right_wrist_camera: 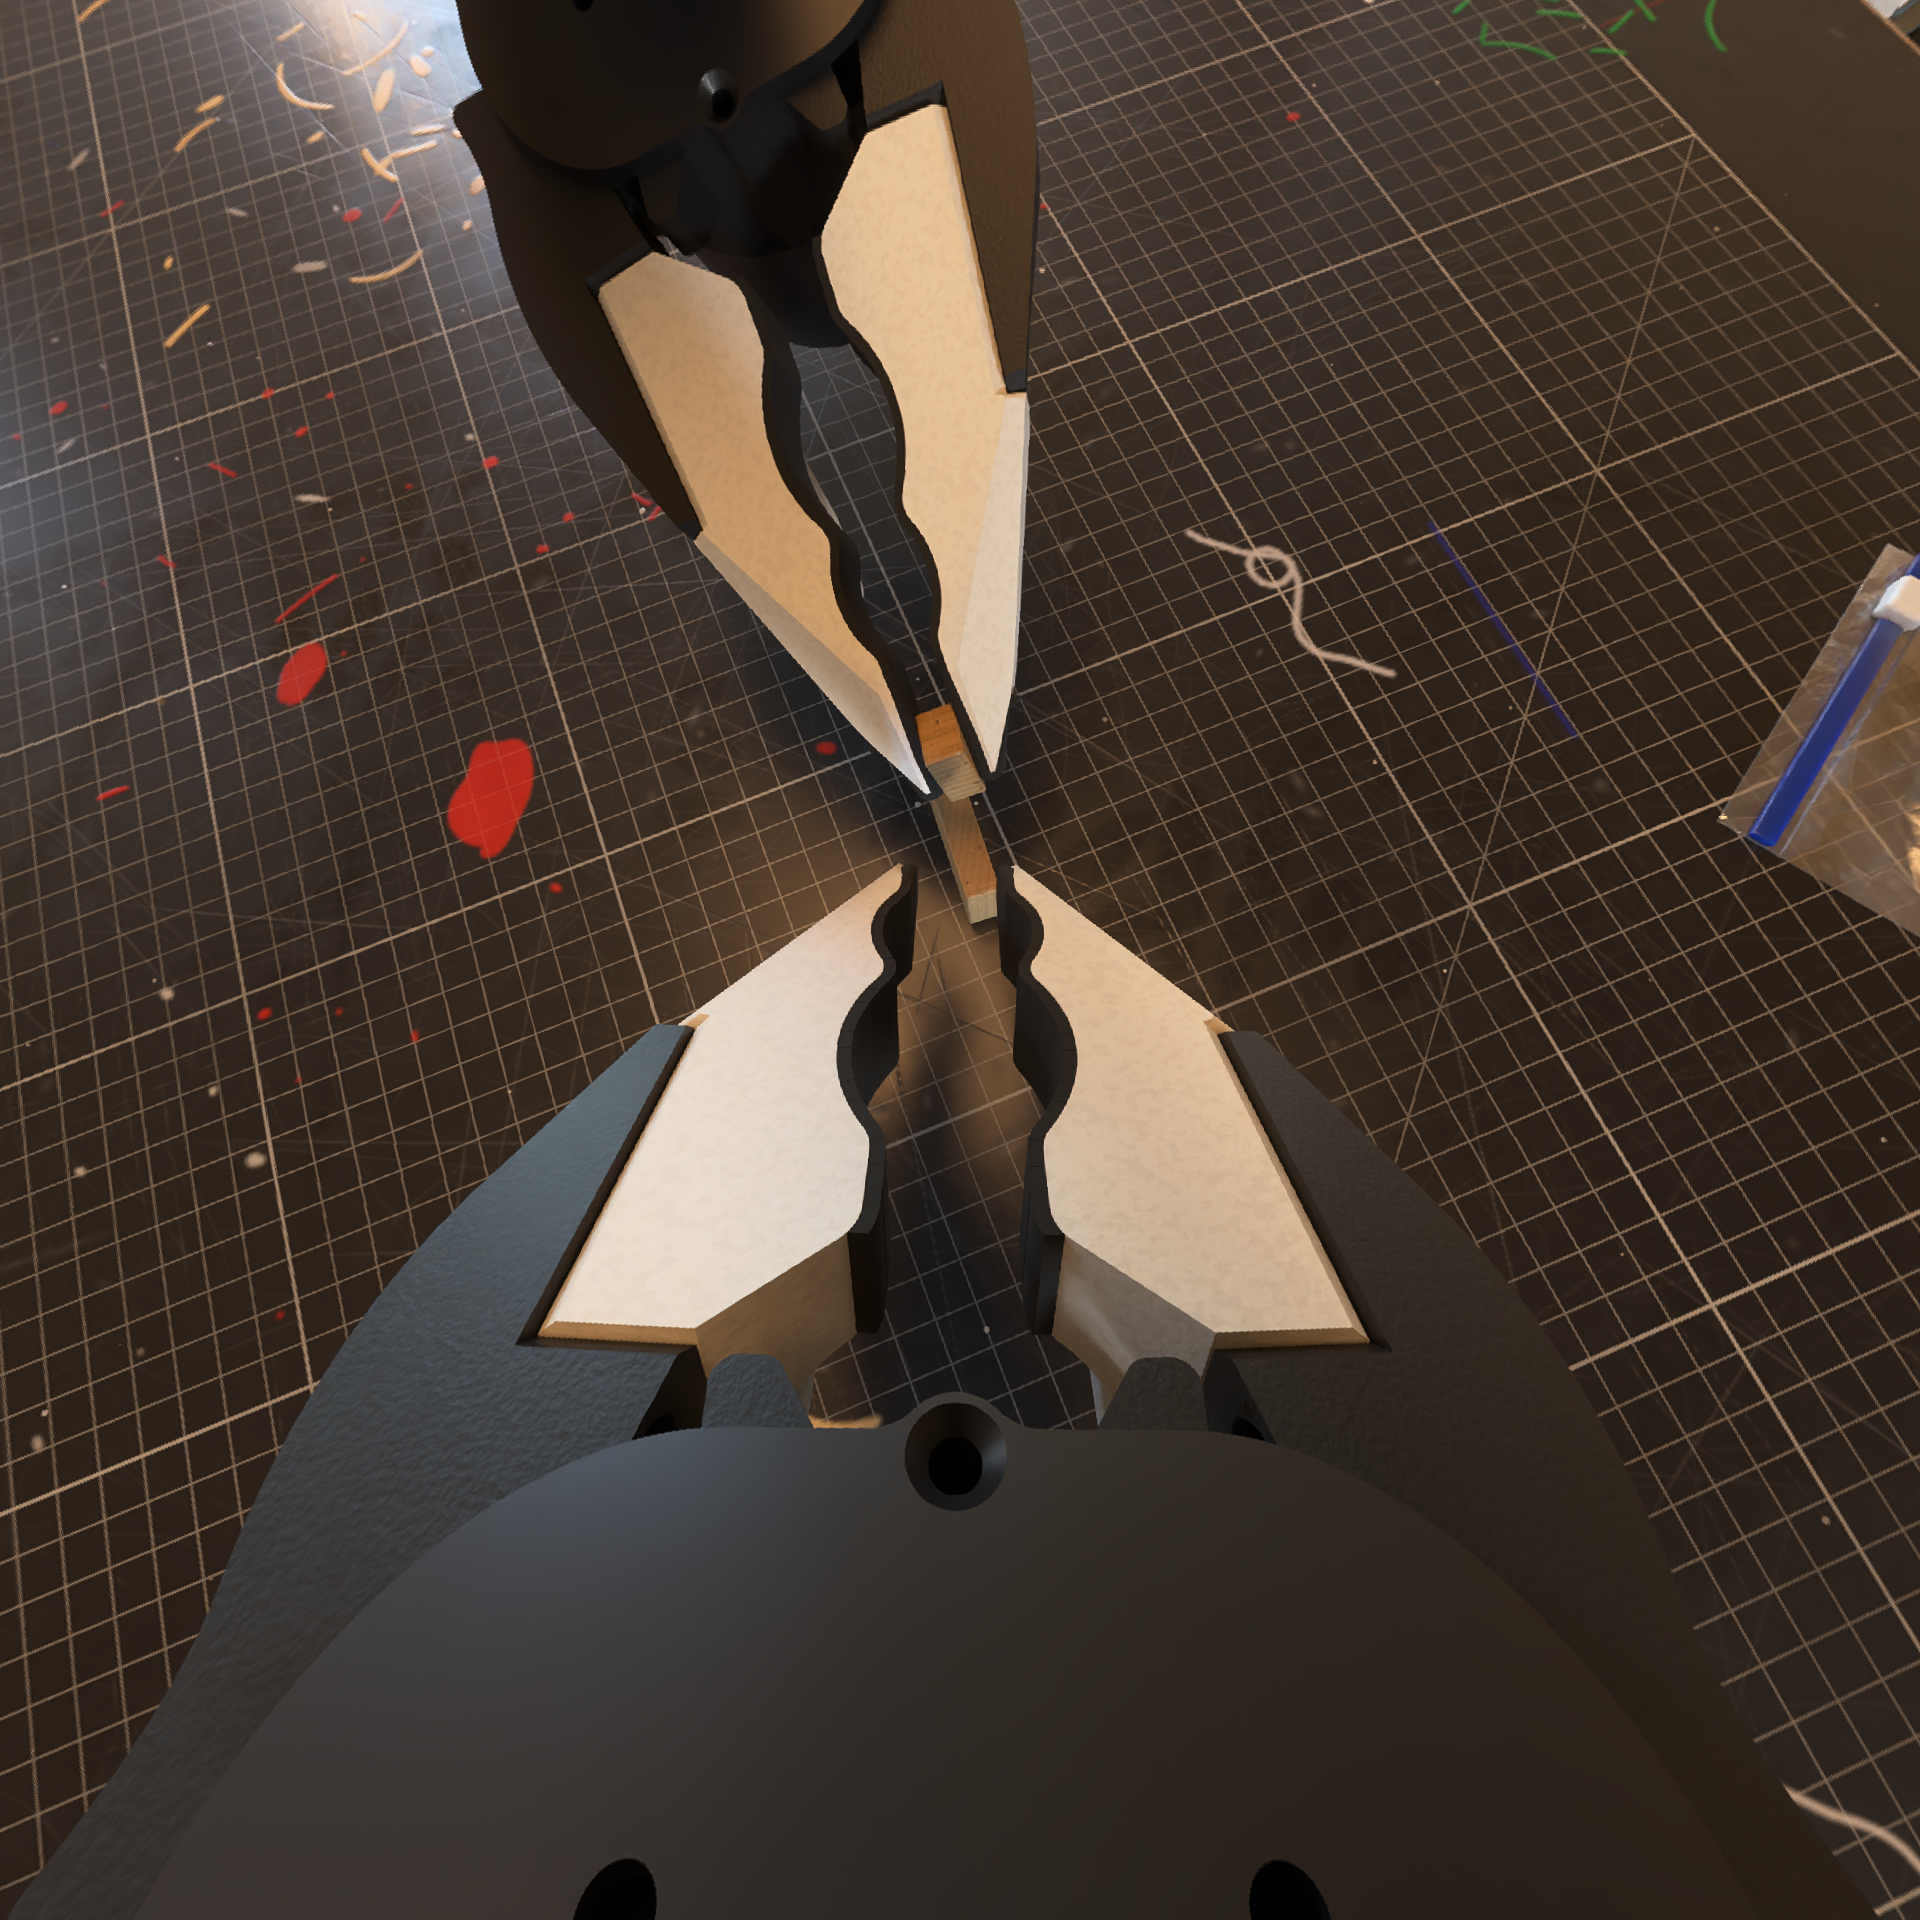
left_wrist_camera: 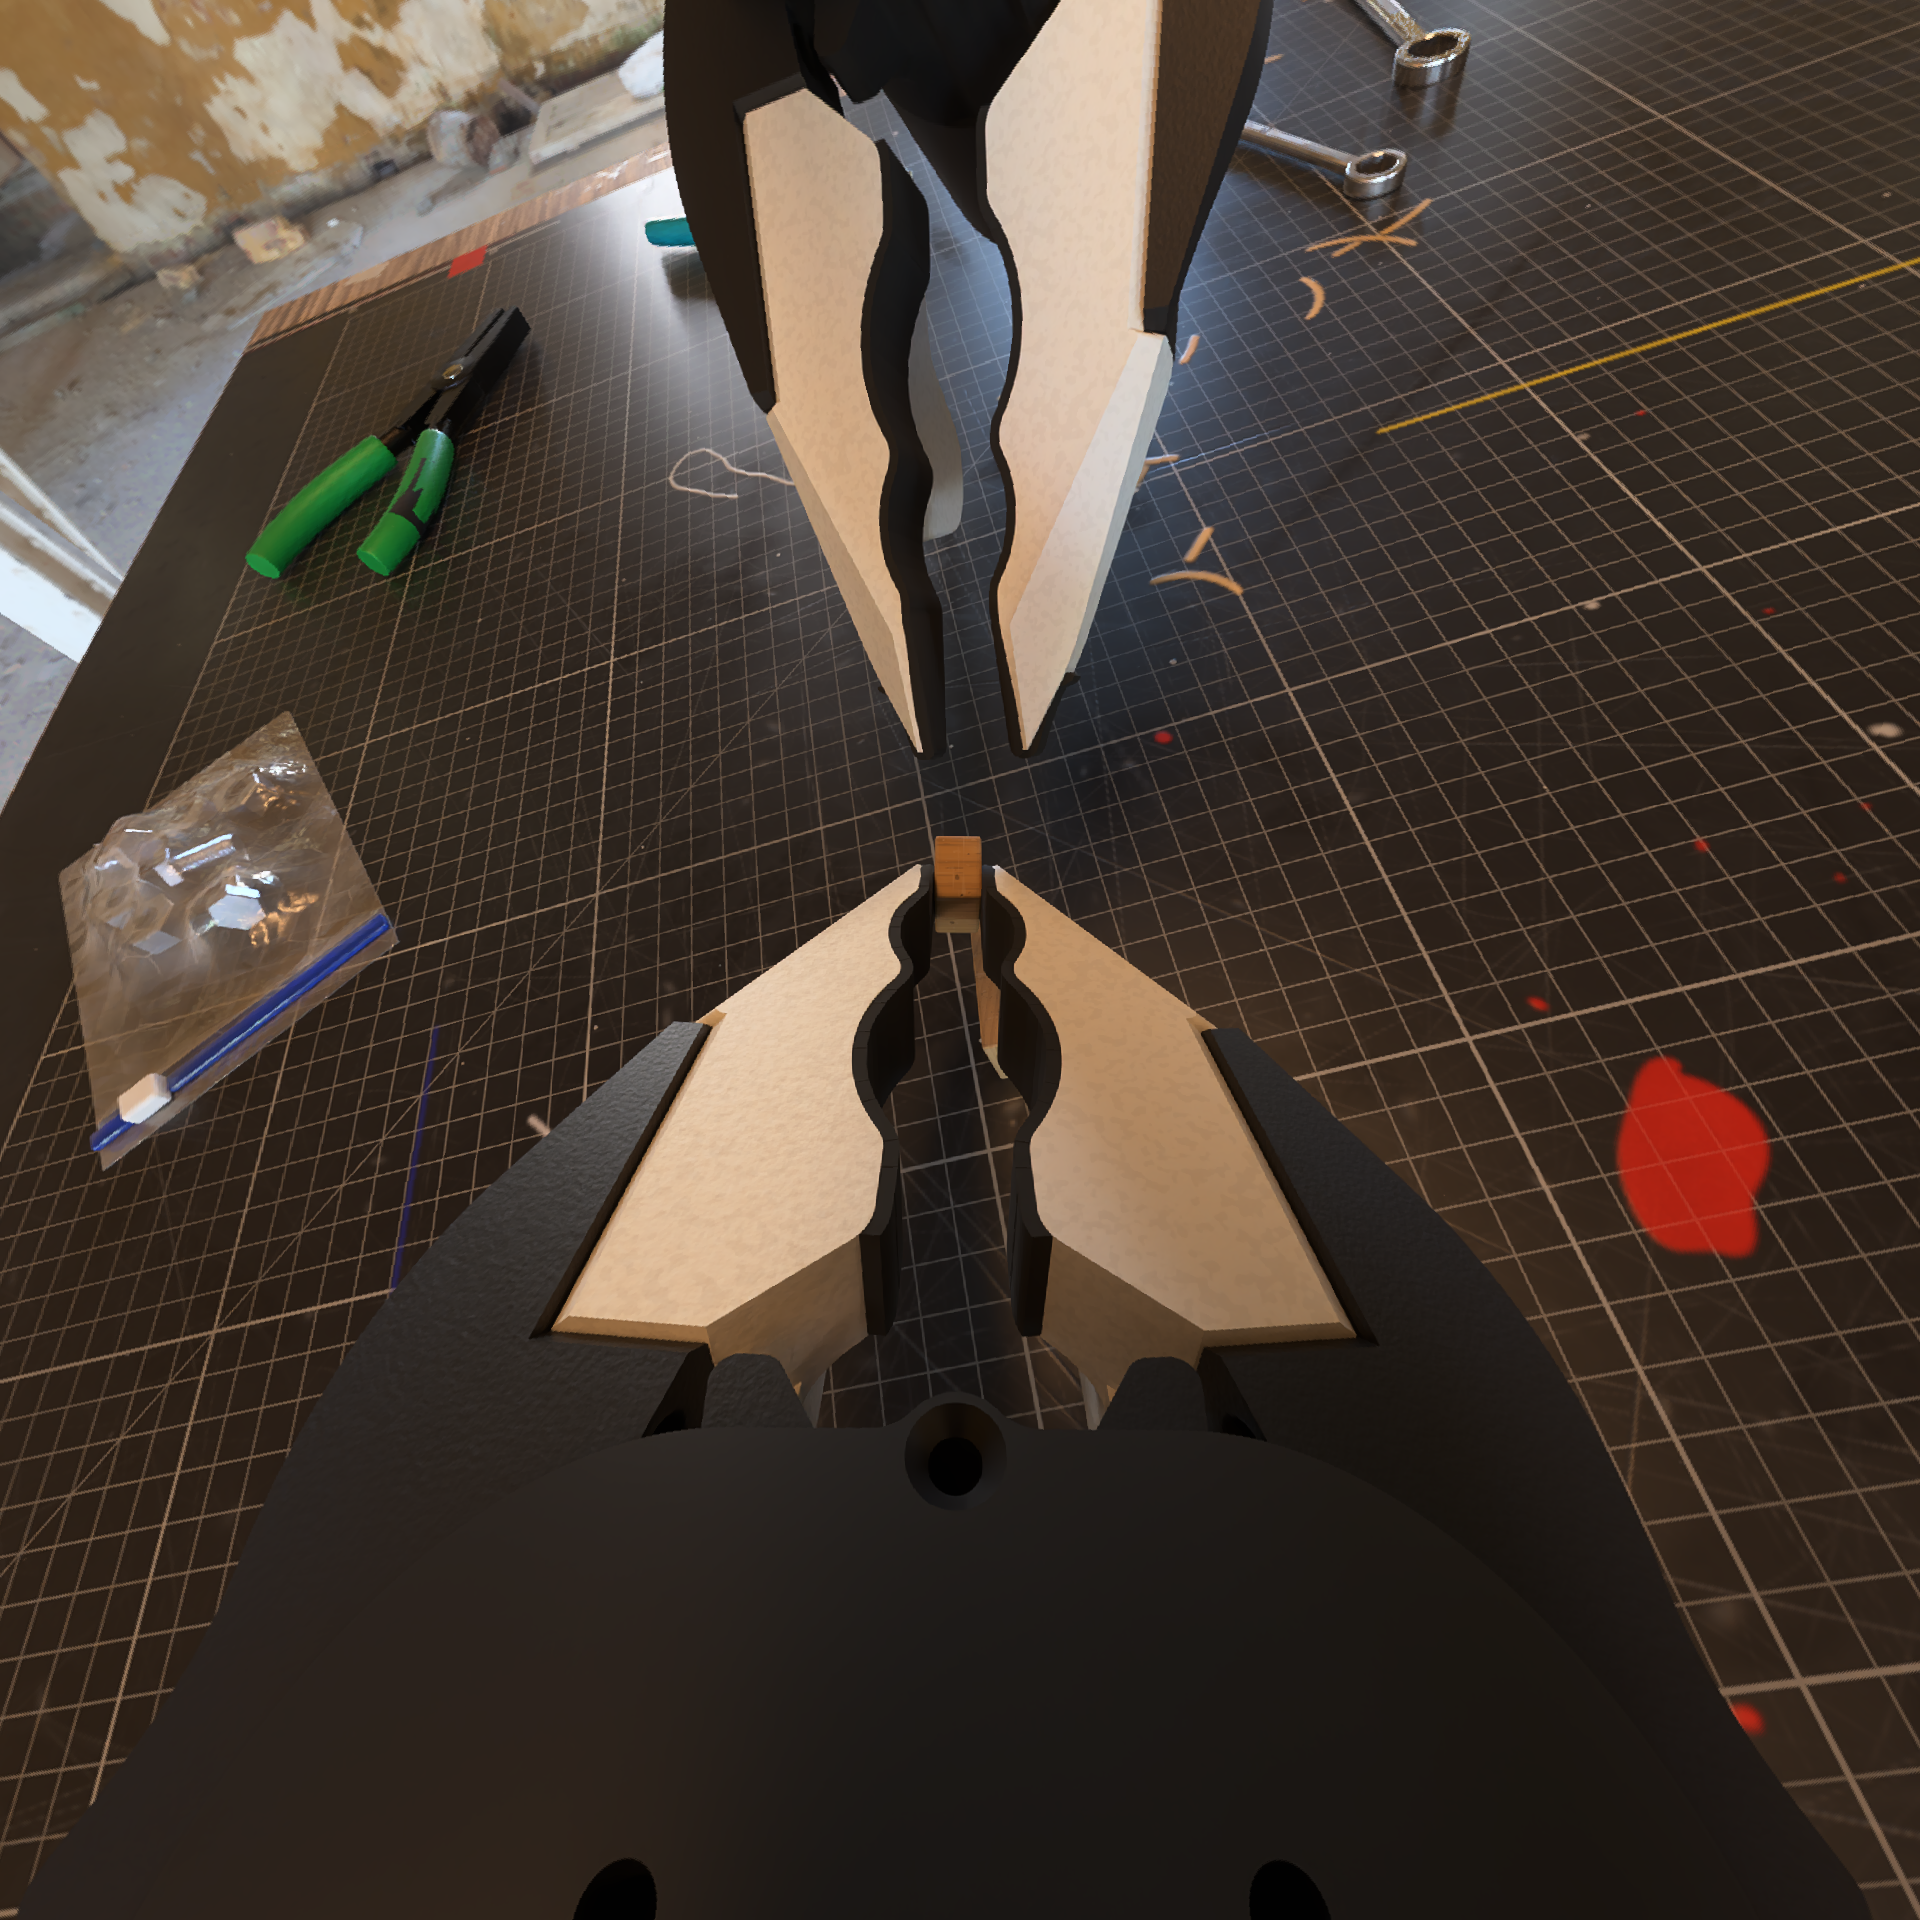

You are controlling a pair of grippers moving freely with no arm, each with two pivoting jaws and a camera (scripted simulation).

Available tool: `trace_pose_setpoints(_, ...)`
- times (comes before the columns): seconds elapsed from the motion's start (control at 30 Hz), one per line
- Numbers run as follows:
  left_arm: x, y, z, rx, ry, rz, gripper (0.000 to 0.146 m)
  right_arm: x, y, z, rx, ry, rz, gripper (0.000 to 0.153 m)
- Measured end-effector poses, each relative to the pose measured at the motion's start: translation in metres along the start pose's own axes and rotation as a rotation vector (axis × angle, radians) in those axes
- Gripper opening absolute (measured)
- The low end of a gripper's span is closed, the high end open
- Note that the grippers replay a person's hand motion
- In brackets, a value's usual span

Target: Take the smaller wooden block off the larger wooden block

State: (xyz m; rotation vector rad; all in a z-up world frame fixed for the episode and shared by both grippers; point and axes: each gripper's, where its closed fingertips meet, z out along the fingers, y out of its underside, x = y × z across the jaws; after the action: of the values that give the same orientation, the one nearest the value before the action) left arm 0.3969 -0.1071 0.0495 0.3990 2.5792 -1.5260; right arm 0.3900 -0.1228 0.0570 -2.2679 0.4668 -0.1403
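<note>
One clear zip bag [left_wrist_camera: 213,914] holds metal nuts and bolts.

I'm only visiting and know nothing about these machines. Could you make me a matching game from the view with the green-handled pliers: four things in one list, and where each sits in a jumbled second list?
Things:
1. pliers
2. clear plastic bag
3. red blotch
4. smaller wooden block

Places in the left wrist view:
A. between the tips of the left tongs
B. upper left
C. low on the right
D. left edge, about halfway down

Pairs: 1-B, 2-D, 3-C, 4-A
</note>
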Motion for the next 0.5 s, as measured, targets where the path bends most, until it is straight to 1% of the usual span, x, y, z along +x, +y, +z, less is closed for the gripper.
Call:
trace_pose_setpoints(0.27, -0.0013, 0.0004, -0.0031, 0.023, 0.03, -0.057, 0.008, 0.0021, -0.0003, -0.0005, 0.002, 0.022, -0.03, 0.015)
trace_pose_setpoints(0.37, 0.0004, -0.0022, -0.0052, 0.045, 0.051, -0.056, 0.008, 0.0033, 0.0017, -0.0005, -0.005, 0.028, -0.038, 0.015)
trace_pose_setpoints(0.5, 0.0002, -0.002, -0.0044, 0.034, 0.04, -0.046, 0.008, 0.0042, 0.0021, -0.0009, -0.004, 0.033, -0.057, 0.015)
